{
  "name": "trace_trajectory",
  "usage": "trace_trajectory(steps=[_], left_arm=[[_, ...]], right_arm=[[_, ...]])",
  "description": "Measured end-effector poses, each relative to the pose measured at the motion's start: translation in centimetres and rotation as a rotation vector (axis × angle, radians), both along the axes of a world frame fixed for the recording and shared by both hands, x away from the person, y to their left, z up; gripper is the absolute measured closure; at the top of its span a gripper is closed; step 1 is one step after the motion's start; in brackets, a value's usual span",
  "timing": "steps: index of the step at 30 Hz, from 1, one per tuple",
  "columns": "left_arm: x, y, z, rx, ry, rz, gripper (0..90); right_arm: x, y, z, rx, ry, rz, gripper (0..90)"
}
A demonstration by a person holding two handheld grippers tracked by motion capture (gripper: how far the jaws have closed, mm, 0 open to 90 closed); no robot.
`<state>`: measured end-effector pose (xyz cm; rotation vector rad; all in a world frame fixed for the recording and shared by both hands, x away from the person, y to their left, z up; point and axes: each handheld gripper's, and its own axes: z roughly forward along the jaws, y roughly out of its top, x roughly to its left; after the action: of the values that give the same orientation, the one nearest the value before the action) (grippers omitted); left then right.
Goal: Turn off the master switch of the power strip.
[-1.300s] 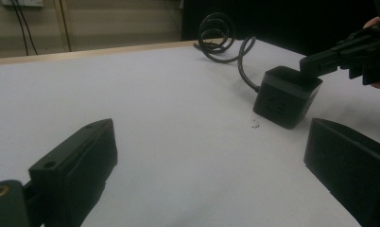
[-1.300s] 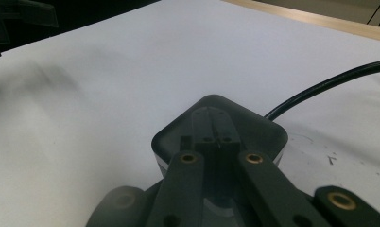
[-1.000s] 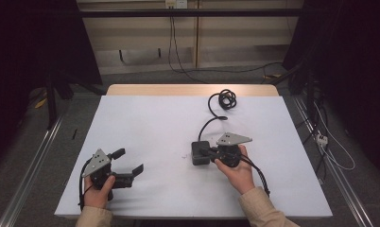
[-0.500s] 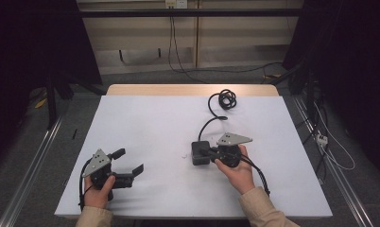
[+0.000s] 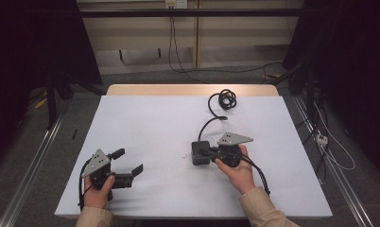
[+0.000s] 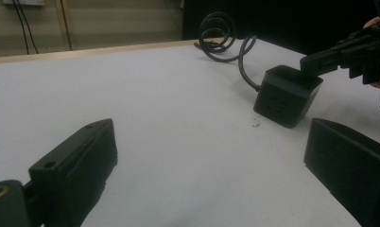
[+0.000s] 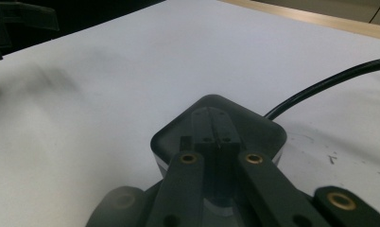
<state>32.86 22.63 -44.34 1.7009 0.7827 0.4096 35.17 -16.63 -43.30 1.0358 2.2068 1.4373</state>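
- The black power cube point(image 5: 200, 152) stands on the white table point(image 5: 150, 123), a little right of the middle and nearer to the person's side than to the far edge.
- Its black cable point(image 5: 211, 120) leaves the far side of the cube and runs away from the person to a small coil point(image 5: 224, 100) near the far edge of the table.
- The right gripper point(image 5: 208, 152) is held low by the right hand point(image 5: 235, 168), and it points to the left, at the cube.
- In the right gripper view its two jaws are closed together, tip against tip, with nothing between them.
- The closed tips lie over the top face of the cube point(image 7: 219, 130); they seem to touch it, but I cannot tell this for sure.
- From the left gripper view the same tips reach the upper edge of the cube point(image 6: 287, 94).
- The left gripper point(image 5: 129, 163) is in the left hand point(image 5: 99, 191) near the front left corner of the table, well apart from the cube.
- Its jaws stand wide open and hold nothing; only bare table is between them.
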Motion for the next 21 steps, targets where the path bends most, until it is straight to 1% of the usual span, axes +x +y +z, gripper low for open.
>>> trace_trajectory(steps=[3,5,8,9,10,12,14,15,16,17,19,21], left_arm=[[0.0,0.0,0.0,0.000,0.001,0.003,3.1],[0.1,0.0,0.0,-0.002,0.001,0.001,3.1],[0.1,-0.1,0.0,-0.001,0.000,0.002,3.1],[0.1,-0.1,0.0,0.000,-0.002,0.000,3.1],[0.1,-0.2,0.1,0.002,-0.002,-0.003,3.1],[0.2,-0.2,0.1,-0.001,-0.002,-0.002,3.1],[0.2,-0.2,0.1,-0.001,-0.001,0.000,3.1],[0.2,-0.2,0.1,-0.001,-0.002,-0.002,3.1],[0.2,-0.2,0.1,-0.001,-0.002,-0.002,3.1],[0.2,-0.2,0.1,-0.001,-0.002,-0.002,3.1],[0.2,-0.3,0.1,-0.001,-0.001,0.000,3.1],[0.1,-0.3,0.1,-0.001,-0.001,0.001,3.1]], right_arm=[[0.0,0.0,0.0,-0.003,-0.005,-0.001,90.0],[-0.1,-0.1,0.2,0.008,-0.011,-0.007,90.0],[-0.1,-0.5,0.3,-0.007,-0.012,-0.012,90.0],[-0.1,-0.6,0.3,-0.022,-0.011,-0.013,90.0],[-0.1,-0.7,0.1,-0.014,-0.014,-0.011,90.0],[-0.2,-0.9,0.0,0.024,-0.007,-0.012,90.0],[-0.3,-1.1,0.1,0.077,-0.010,-0.016,89.7],[-0.3,-1.2,0.2,0.097,-0.013,-0.016,86.8],[-0.4,-1.3,0.4,0.108,-0.020,-0.015,80.8],[-0.5,-1.4,0.6,0.106,-0.031,-0.016,77.3],[-0.7,-1.6,0.9,0.105,-0.043,-0.009,74.2],[-0.9,-1.8,1.0,0.111,-0.046,0.001,65.5]])
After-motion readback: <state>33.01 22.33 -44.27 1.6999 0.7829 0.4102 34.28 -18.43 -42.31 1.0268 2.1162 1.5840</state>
